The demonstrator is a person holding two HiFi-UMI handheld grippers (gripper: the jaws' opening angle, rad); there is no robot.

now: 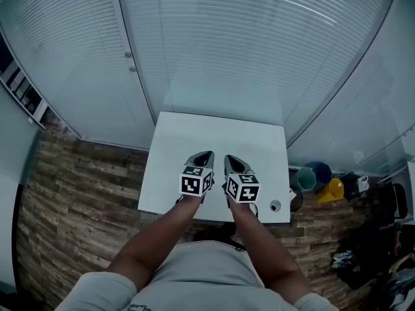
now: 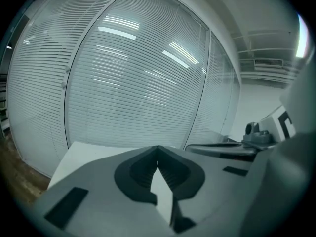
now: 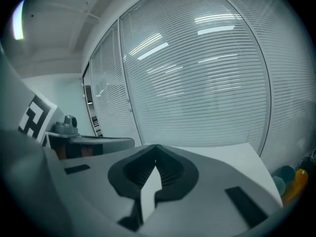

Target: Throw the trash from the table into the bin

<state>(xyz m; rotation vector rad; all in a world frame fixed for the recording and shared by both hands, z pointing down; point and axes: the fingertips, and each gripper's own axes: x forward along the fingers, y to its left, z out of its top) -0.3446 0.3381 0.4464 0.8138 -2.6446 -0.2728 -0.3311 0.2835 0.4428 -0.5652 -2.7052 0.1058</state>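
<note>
Left gripper (image 2: 158, 151) and right gripper (image 3: 156, 148) are both clenched, their ribbed dark pads meeting tip to tip with nothing between. They sit side by side over the 6 o'clock edge of the smooth white rectangular counter (image 1: 194, 141). A small round disc (image 1: 275, 206) lies at its 5 o'clock corner. At 3 o'clock, on the wood-plank floor (image 1: 84, 193), stand a teal bin (image 1: 306, 178), a blue bin (image 1: 322, 172) and a yellow container (image 1: 332, 190).

The white table (image 1: 214, 141) stands square — teal, blue and yellow bins (image 1: 306, 179) cluster on the floor beside its right edge.
</note>
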